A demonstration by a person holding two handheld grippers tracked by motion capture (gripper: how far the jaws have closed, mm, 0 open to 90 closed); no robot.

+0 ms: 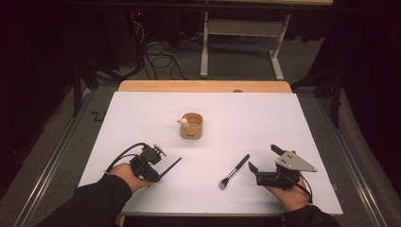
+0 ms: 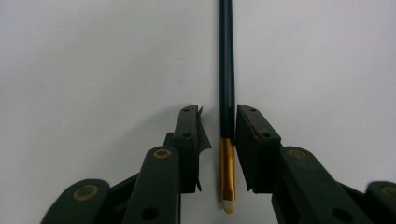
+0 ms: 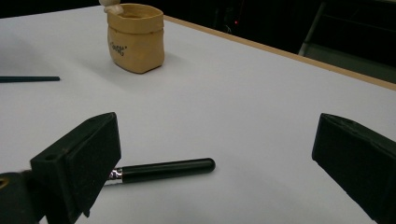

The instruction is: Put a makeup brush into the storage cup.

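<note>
A thin dark brush with a gold ferrule lies flat on the white table top. My left gripper straddles its ferrule end. The right pad sits against the handle, while a gap remains at the left pad. A thicker black-handled makeup brush lies near the front middle. My right gripper stands wide open just right of it, holding nothing. A tan pot stands upright mid-table.
A small pale figure perches on the pot's left rim. The table's wooden far edge shows beyond the white sheet. Cables and a metal stand occupy the dark floor behind.
</note>
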